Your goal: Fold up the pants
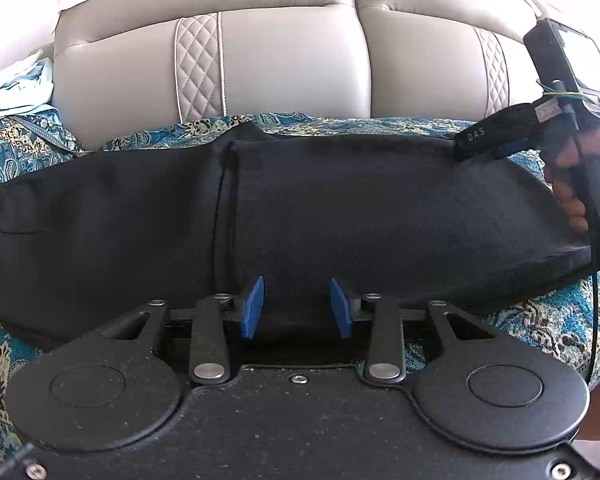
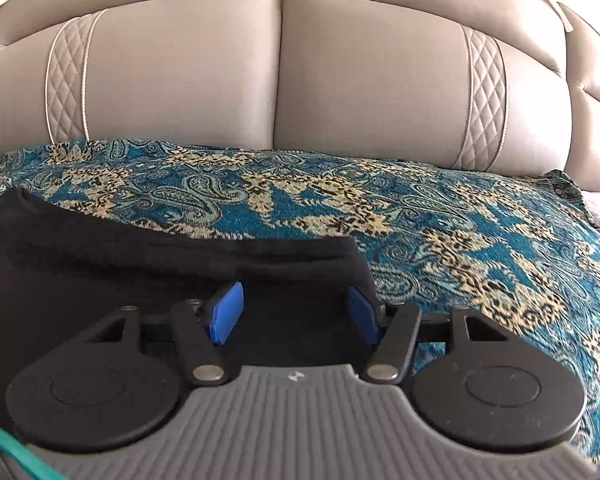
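Note:
Black pants [image 1: 300, 216] lie flat across a teal paisley cloth on a sofa seat, folded lengthwise, with a seam line left of the middle. My left gripper [image 1: 297, 307] is open at the pants' near edge, its blue pads astride the fabric. My right gripper shows in the left wrist view at the far right [image 1: 484, 140], held in a hand over the pants' right end. In the right wrist view the right gripper [image 2: 296, 312] is open over the pants' end [image 2: 140, 272], near its corner.
The teal paisley cloth [image 2: 460, 240] covers the seat, with much of it bare to the right of the pants. The beige leather sofa back [image 1: 284, 64] rises behind. Light cloth [image 1: 16, 84] is piled at the far left.

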